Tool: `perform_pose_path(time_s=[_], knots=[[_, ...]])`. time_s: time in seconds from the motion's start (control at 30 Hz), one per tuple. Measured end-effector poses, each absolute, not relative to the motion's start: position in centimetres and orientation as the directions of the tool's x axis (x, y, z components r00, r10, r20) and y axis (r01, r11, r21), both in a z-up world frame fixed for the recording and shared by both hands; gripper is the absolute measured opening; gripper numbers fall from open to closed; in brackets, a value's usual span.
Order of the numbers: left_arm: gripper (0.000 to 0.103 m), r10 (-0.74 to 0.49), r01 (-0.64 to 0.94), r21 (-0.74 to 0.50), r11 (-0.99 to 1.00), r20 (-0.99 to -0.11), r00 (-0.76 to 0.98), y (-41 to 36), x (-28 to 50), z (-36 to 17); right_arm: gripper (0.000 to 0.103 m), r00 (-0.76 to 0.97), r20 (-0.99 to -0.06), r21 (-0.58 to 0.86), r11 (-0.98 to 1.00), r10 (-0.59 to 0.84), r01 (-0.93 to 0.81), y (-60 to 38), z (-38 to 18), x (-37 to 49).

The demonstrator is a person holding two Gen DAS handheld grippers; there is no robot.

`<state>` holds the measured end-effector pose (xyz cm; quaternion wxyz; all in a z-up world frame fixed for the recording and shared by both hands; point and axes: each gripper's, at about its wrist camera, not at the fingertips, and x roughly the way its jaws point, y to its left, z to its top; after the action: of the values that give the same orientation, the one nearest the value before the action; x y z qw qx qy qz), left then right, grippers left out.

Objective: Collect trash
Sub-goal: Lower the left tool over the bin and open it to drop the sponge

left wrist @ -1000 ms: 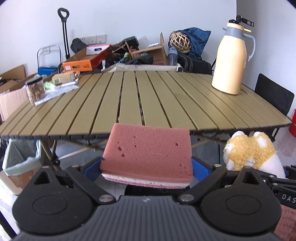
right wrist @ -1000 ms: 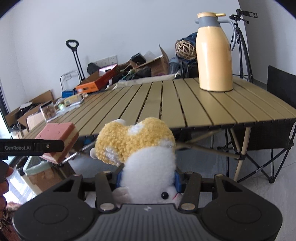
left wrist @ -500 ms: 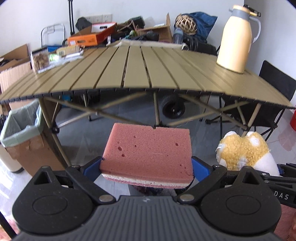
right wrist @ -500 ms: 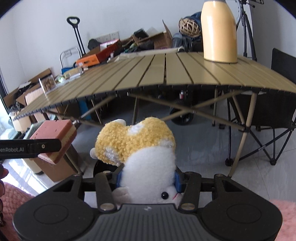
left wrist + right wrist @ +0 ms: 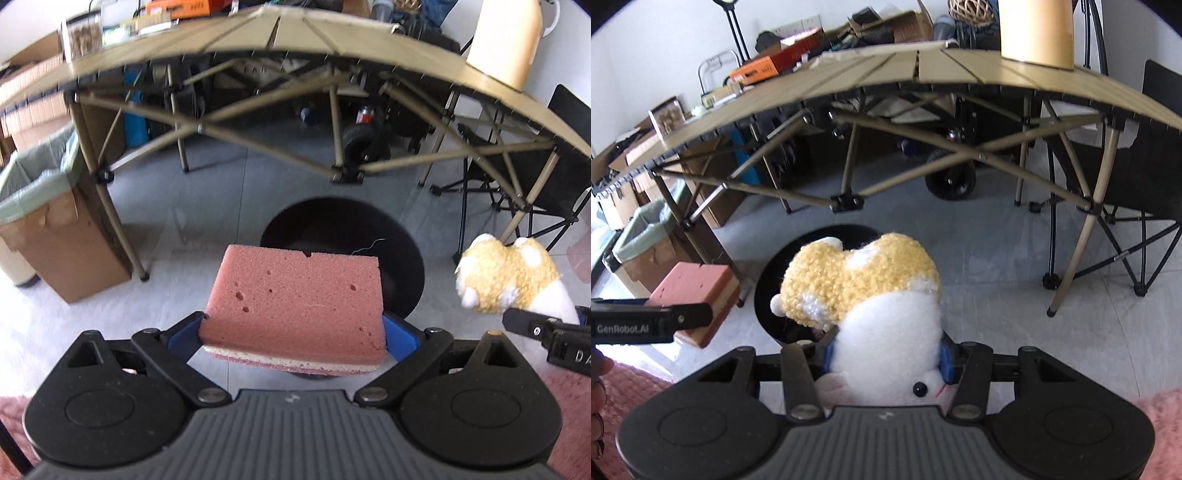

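Lined cardboard box (image 5: 44, 236) standing on the floor at the far left, beside a leg of the folding table (image 5: 258, 33). Left hand-held gripper (image 5: 293, 332) clamped on a pink sponge (image 5: 295, 299) — blue pads pressed against its two short sides, sponge lying flat, paler layers visible along its near edge. Directly beyond and below the sponge, a round black bin (image 5: 343, 236) on the grey floor, its opening dark; sponge overlapping the bin's near rim in the left wrist view. Further right in that view, a yellow-and-white plush toy (image 5: 506, 277) carried off to the side of the bin. Right hand-held gripper (image 5: 886, 356) closed on the plush toy's white body, blue pads sunk into the fur on either side, curly yellow part jutting forward, a small black eye near the gripper's base. In the right wrist view, same black bin partly hidden behind the plush toy, sponge to the toy's left. Cream-coloured jug (image 5: 1036, 33) upright near the right edge of the surface — well above both held items. Black folding chair (image 5: 1145, 173) at the far right, next to the table's right legs.
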<state>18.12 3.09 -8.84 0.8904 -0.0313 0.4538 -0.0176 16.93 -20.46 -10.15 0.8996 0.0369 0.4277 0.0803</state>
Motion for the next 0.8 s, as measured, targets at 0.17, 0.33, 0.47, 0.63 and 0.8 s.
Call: perform_pose_path(time_s=[0.17, 0.33, 0.47, 0.63, 0.8], knots=[[0.099, -0.053, 0.001, -0.063, 0.998, -0.824, 0.564, 3.5, 18.2, -10.1, 0.049, 0.600, -0.784, 0.135, 0.987, 0.160, -0.088, -20.9, -11.4, 17.6], [0.099, -0.040, -0.021, -0.061, 0.998, -0.840, 0.541, 4.1, 18.5, -10.7, 0.049, 0.589, -0.793, 0.136, 0.987, 0.157, -0.080, -20.9, -11.9, 18.1], [0.099, -0.030, -0.037, -0.058, 0.998, -0.854, 0.520, 4.4, 18.9, -11.0, 0.049, 0.577, -0.801, 0.137, 0.987, 0.160, -0.084, -20.7, -12.1, 19.0], [0.099, -0.007, -0.060, -0.041, 0.997, -0.876, 0.483, 4.4, 19.5, -11.4, 0.049, 0.584, -0.797, 0.134, 0.988, 0.155, -0.080, -20.4, -11.7, 20.2], [0.099, 0.005, -0.062, -0.027, 0.998, -0.883, 0.470, 3.9, 20.3, -11.1, 0.049, 0.596, -0.789, 0.146, 0.988, 0.151, -0.056, -20.7, -11.9, 21.6]])
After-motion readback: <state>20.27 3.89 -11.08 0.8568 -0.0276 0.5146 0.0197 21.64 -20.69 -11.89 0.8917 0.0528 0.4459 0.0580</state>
